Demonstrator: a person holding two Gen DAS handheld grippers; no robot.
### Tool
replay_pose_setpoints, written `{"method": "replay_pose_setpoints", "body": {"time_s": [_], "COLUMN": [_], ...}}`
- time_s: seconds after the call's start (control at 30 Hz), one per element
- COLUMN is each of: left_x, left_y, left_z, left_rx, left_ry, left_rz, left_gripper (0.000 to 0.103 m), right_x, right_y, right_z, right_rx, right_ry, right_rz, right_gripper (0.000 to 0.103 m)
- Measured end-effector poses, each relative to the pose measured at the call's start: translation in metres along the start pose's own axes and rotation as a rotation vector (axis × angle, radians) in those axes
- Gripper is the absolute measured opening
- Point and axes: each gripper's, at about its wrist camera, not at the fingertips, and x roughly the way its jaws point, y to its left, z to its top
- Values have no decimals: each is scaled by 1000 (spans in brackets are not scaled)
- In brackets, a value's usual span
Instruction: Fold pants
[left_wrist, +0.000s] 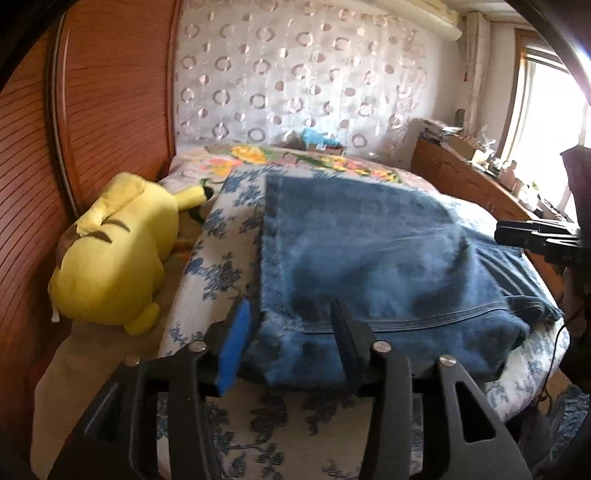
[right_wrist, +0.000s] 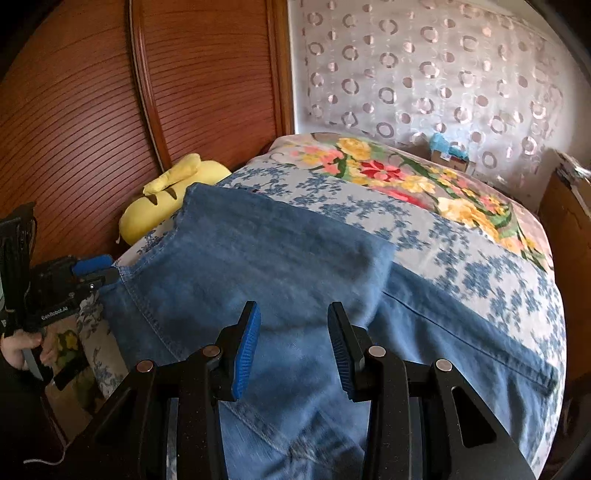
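While its two fingers stand wide apart, the left gripper (left_wrist: 288, 332) sits at the near edge of the jeans (left_wrist: 388, 266), with denim lying in the gap between the fingers but not pinched. In the right wrist view this same gripper (right_wrist: 101, 271) shows at the left side, its tips at the hem corner of the jeans (right_wrist: 258, 266); whether they touch the cloth there is hard to tell. The right gripper (right_wrist: 293, 347) is also spread open and hangs over the middle of the jeans, holding nothing. The jeans lie on the bed, folded over so that an upper layer covers part of a longer layer beneath. Under them is a white bedspread (right_wrist: 461, 266) with blue flowers, and beyond it a blanket (right_wrist: 399, 173) with bright yellow and red flowers. A yellow plush toy (left_wrist: 110, 251) lies beside the jeans against the wooden headboard (left_wrist: 110, 92). A curtain (left_wrist: 314, 74) with ring patterns hangs behind the bed.
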Motion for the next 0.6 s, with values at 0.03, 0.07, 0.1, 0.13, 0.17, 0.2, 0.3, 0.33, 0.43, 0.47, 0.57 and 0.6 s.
{"method": "replay_pose_setpoints", "body": {"time_s": [0.03, 0.07, 0.1, 0.13, 0.17, 0.2, 0.3, 0.33, 0.43, 0.47, 0.57, 0.6], "left_x": [-3, -4, -6, -8, -9, -10, -12, -11, -9, -7, -1, 1], "left_y": [-5, -8, -12, -18, -24, -28, -48, -56, -74, -80, -99, -103], "left_z": [1, 2, 1, 2, 2, 2, 0, 0, -2, -3, -5, -6], "left_rx": [8, 13, 18, 26, 33, 40, 62, 66, 82, 90, 124, 132], "left_ry": [-6, -10, -14, -20, -25, -31, -46, -49, -46, -43, -30, -27], "left_rz": [-12, -23, -35, -51, -62, -69, -90, -104, -140, -148, -165, -169], "left_gripper": [59, 67, 70, 74, 75, 75, 75, 75, 75, 75, 75, 75], "right_x": [-6, -13, -20, -28, -36, -43, -66, -73, -94, -102, -121, -126], "right_y": [-2, -4, -7, -10, -12, -15, -25, -29, -40, -42, -58, -63], "right_z": [-4, -8, -13, -19, -25, -31, -52, -59, -77, -84, -102, -107], "right_rx": [10, 20, 29, 35, 38, 41, 62, 73, 95, 101, 128, 137], "right_ry": [-7, -15, -22, -31, -38, -44, -60, -64, -76, -81, -90, -89], "right_rz": [-6, -6, -7, -16, -27, -38, -73, -88, -136, -156, -201, -214], "right_gripper": [39, 39, 39, 39, 39, 39, 39, 39, 39, 39, 39, 39]}}
